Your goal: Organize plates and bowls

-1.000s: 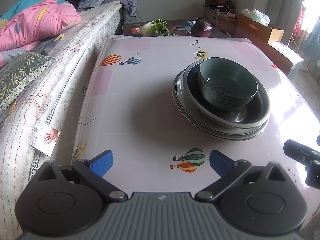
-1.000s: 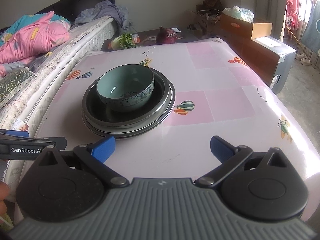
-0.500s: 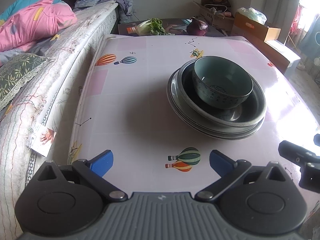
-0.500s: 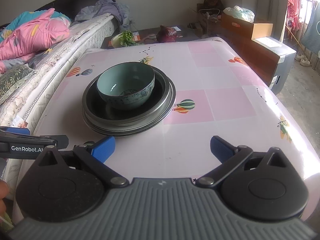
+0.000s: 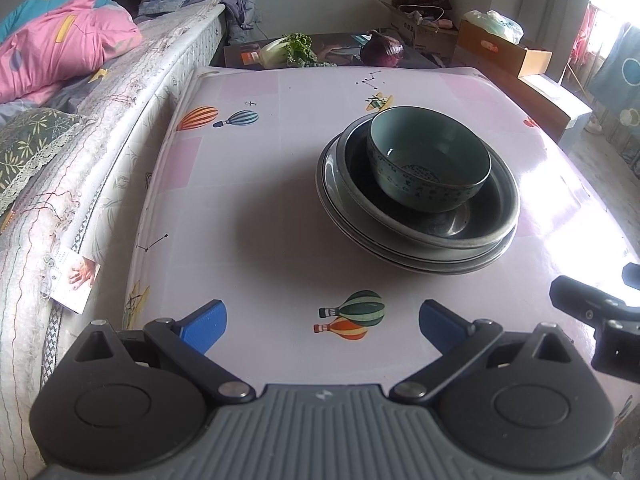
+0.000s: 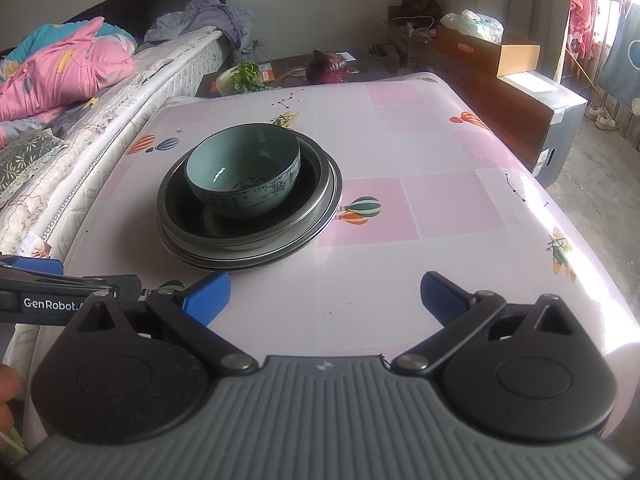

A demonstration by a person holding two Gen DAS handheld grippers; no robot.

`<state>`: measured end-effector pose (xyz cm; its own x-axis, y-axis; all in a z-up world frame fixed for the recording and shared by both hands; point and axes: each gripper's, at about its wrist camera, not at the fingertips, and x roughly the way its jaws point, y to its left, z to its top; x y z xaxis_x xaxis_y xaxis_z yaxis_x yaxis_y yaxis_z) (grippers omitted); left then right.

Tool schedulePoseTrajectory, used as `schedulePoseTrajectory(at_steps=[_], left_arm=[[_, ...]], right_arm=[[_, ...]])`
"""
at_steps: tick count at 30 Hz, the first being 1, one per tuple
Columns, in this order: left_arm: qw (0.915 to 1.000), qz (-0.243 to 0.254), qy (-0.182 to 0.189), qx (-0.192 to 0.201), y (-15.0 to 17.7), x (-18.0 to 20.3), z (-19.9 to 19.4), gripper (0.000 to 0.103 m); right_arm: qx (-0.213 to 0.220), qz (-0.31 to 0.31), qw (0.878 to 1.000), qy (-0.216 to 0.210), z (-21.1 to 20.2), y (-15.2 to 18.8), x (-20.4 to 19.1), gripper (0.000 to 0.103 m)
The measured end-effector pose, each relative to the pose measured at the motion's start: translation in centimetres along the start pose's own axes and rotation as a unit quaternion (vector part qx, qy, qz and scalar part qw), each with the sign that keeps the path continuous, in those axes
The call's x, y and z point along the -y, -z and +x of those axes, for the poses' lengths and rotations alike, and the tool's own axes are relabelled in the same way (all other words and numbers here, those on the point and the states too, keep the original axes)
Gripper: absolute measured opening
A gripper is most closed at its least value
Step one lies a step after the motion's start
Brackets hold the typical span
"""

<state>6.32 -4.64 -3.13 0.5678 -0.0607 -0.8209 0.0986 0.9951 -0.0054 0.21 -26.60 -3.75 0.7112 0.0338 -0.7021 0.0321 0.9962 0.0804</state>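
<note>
A teal patterned bowl (image 5: 428, 168) (image 6: 244, 178) sits inside a dark metal plate (image 5: 480, 224) (image 6: 316, 200), which rests on a stack of similar plates on the pink balloon-print table (image 5: 260, 200) (image 6: 420, 200). My left gripper (image 5: 322, 322) is open over the table's near edge, with the stack ahead and to its right. Open as well, my right gripper (image 6: 324, 294) hovers at the near edge, the stack ahead and to its left. Nothing is held between either pair of blue fingers. In the right wrist view the left gripper's body shows at the left border.
A bed (image 5: 80, 128) with a pink quilt (image 5: 60, 52) runs along the table's left side. Behind the table stands a low dark table holding greens (image 5: 292, 50) and a purple cabbage (image 5: 382, 50). Cardboard boxes (image 6: 488, 48) and a dark cabinet (image 6: 532, 120) stand to the right.
Both grippers have drifted slightly forward and up over the near edge; the plate stack appears a little nearer in each view. The dishes have not moved.
</note>
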Motion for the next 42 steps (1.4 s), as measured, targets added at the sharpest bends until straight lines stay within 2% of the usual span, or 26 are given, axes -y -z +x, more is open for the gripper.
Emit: schedulePoseTrajectory(at_steps=[42], left_arm=[[1.0,-0.004,-0.002,0.003,-0.36,-0.25,-0.21,0.103]], right_arm=[[-0.002,-0.007,1.0,-0.002,0.06,-0.21,-0.38,0.102]])
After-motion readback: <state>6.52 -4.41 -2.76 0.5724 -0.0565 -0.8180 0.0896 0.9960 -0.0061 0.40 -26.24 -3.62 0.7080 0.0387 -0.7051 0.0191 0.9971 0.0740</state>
